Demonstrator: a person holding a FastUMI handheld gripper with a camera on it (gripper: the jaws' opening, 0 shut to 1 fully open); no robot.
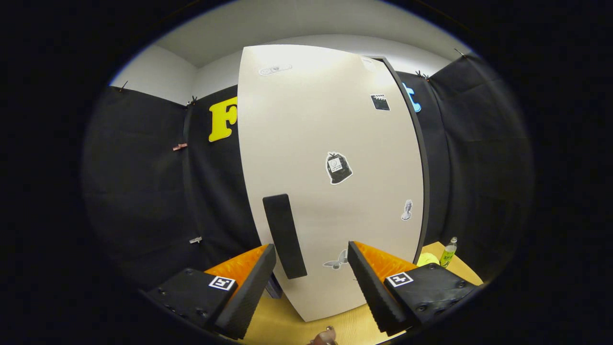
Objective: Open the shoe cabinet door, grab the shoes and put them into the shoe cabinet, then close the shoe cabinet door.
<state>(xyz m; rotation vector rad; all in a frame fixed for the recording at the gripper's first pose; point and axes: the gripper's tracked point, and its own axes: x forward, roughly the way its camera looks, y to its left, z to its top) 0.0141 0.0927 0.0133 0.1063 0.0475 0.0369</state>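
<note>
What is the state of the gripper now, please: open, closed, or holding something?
Gripper: jaws open, holding nothing; the black handle of the cabinet door stands just ahead, between them, not gripped.

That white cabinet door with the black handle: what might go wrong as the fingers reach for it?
1. The gripper is open, with the black handle nearer one finger than the other; closing now might clip it off-centre and slip.
2. The cabinet door appears tilted, so the fingers may need turning to match the handle.
3. A small bottle stands on the wooden surface beside the cabinet; a wide swing could knock it over.
</note>
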